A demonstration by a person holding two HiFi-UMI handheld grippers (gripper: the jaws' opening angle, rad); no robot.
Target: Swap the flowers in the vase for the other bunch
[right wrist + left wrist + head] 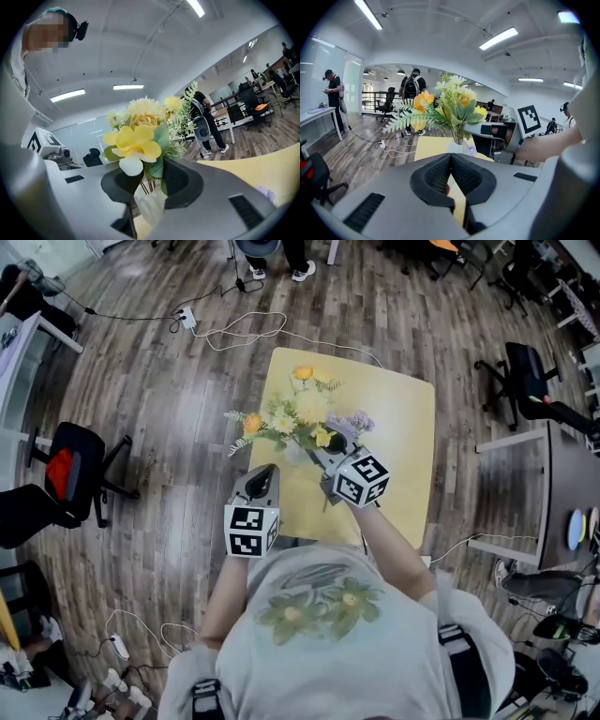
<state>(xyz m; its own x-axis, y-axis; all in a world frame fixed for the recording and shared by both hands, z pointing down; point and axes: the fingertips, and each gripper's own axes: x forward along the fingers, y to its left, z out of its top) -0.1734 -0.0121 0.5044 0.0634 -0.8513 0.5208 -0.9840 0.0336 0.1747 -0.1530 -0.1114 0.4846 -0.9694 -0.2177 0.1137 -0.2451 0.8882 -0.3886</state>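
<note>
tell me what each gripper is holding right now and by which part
Nothing looks gripped. The right gripper stands open around the flower stems just above the vase, pads not pressing them. The left gripper is shut, empty.

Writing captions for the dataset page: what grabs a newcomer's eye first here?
The yellow and orange bouquet in a clear vase on the yellow table stands out against the wood floor. The right tool has its jaws parted around the stems; the left tool hangs shut at the table's near edge. A lilac bunch lies on the table beside the vase.
</note>
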